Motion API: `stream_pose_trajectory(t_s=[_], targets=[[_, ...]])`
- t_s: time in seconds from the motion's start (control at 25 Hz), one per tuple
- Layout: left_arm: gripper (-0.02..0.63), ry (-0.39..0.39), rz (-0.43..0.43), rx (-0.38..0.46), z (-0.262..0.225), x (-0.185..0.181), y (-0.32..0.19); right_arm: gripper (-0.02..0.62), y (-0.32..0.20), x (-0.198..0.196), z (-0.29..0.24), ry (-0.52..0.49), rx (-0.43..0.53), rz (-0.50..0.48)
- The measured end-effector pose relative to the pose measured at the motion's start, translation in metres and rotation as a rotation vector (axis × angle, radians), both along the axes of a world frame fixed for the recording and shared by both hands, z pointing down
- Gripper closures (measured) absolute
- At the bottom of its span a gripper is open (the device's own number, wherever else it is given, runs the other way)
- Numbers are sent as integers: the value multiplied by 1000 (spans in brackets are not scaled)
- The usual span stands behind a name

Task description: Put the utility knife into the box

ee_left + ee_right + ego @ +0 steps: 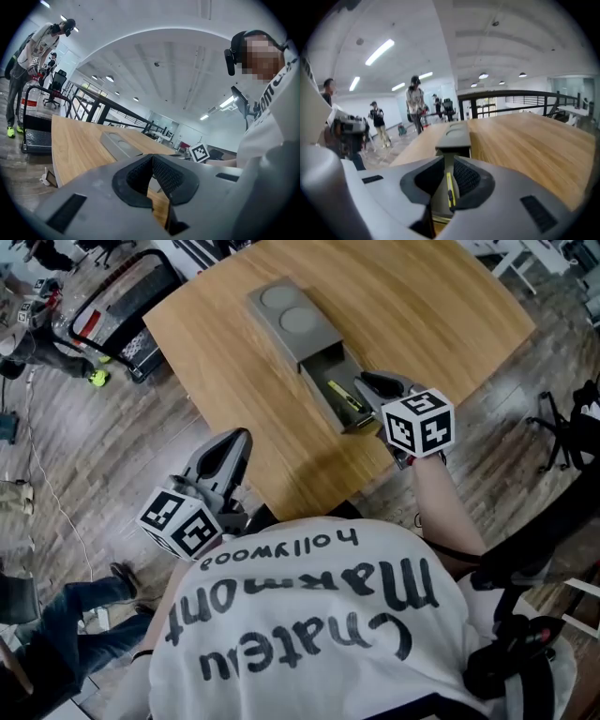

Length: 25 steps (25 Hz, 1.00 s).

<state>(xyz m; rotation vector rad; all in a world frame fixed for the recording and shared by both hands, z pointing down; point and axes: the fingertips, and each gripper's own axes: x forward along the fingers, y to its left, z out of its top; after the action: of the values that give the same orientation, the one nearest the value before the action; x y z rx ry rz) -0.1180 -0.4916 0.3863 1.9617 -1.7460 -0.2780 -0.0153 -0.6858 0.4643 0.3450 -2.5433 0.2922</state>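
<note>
A grey box (pixel 292 320) lies on the wooden table (pixel 422 306) with its drawer (pixel 330 388) pulled out toward me. The yellow utility knife (pixel 345 396) lies inside the drawer. My right gripper (pixel 373 383) hovers just right of the drawer's front end, jaws a little apart and holding nothing. In the right gripper view the knife (pixel 449 189) shows through the narrow gap of that gripper (pixel 449 161), with the box (pixel 454 136) beyond. My left gripper (pixel 228 454) is held at the table's near-left edge, shut and empty; its view shows its tips (pixel 151 157) meeting, the box (pixel 117 143) ahead.
A black cart (pixel 112 306) stands on the floor off the table's far-left corner, with people (pixel 415 103) standing around it. An office chair (pixel 567 423) is at the right. The table's near corner is just in front of my body.
</note>
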Motion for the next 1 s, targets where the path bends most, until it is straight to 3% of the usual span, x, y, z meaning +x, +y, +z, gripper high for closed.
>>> stream_pose_trajectory(t_s=[0.16, 0.36, 0.6, 1.0], targets=[[598, -12, 10, 69, -9, -2, -16, 532, -6, 17, -70, -323, -54, 92], [598, -42, 68, 180, -36, 7, -36, 534, 20, 47, -135, -545, -48, 58], [598, -41, 124, 195, -38, 8, -44, 538, 36, 64, -161, -617, -8, 89], [598, -28, 147, 169, -30, 9, -46, 568, 32, 77, -153, -626, -29, 145]])
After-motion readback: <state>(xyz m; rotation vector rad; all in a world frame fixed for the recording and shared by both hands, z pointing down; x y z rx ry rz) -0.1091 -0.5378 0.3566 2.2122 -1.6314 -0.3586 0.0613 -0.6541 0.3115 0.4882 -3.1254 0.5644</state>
